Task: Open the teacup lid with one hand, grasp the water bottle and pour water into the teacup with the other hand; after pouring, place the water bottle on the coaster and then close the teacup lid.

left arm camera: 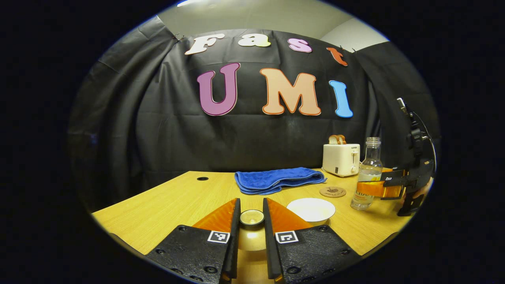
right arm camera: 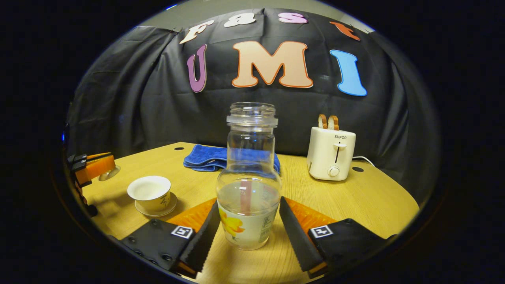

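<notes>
Nearest us, the left gripper (left arm camera: 251,221) pinches the teacup lid (left arm camera: 251,217) by its knob, held above the worktop (left arm camera: 165,205) near its front edge. Just beyond stands the uncovered teacup (right arm camera: 150,192) on its saucer. Our right gripper (right arm camera: 249,225) is spread around the water bottle (right arm camera: 249,189), which stands upright between the fingers; we cannot tell whether they touch it. The coaster (left arm camera: 332,192) lies behind the cup; farther back sit a blue cloth (left arm camera: 276,179) and toaster (right arm camera: 330,154).

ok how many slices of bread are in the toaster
2, side by side in the slots on top of the toaster: left slice, right slice. Only their tops show above it.
</notes>
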Available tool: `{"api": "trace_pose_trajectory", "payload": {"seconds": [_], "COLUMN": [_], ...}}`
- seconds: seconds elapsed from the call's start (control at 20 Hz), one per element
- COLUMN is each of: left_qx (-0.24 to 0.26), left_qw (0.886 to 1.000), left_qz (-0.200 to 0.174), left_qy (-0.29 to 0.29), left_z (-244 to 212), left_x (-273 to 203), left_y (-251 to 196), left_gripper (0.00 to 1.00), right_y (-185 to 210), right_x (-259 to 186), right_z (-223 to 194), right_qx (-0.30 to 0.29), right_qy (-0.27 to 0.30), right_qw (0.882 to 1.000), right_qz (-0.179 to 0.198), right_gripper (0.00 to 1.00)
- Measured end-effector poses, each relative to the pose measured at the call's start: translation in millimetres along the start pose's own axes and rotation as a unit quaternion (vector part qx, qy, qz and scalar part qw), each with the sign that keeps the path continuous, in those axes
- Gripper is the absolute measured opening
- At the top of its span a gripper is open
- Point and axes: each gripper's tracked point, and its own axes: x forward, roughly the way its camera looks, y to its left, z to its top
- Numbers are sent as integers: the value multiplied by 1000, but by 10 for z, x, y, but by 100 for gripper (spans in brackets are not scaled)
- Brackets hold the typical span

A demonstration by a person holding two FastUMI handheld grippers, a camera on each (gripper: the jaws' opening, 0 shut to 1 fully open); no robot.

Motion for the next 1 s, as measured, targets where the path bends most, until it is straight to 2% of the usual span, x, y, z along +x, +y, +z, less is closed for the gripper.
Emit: {"api": "trace_pose_trajectory", "payload": {"seconds": [0.1,0.35,0.5,0.8,1.0], "left_qx": [0,0,0,-1,-1], "left_qw": [1000,1000,1000,1000,1000], "left_qz": [4,8,7,7,7], "left_qy": [0,0,1,2,2], "left_z": [2,-2,-6,-9,-8], "left_x": [-14,-26,-23,-27,-33], "left_y": [40,70,69,70,72], "left_gripper": [27,27,27,27,27], "right_y": [-8,75,108,160,245], "right_x": [-12,-48,-97,-12,45], "right_z": [25,49,193,439,432], "right_qx": [-12,-68,-130,-300,-393], "right_qy": [-5,-11,-23,-37,-34], "right_qw": [1000,997,991,952,918], "right_qz": [-7,-20,-27,-41,-47], "right_gripper": [82,79,79,79,79]}}
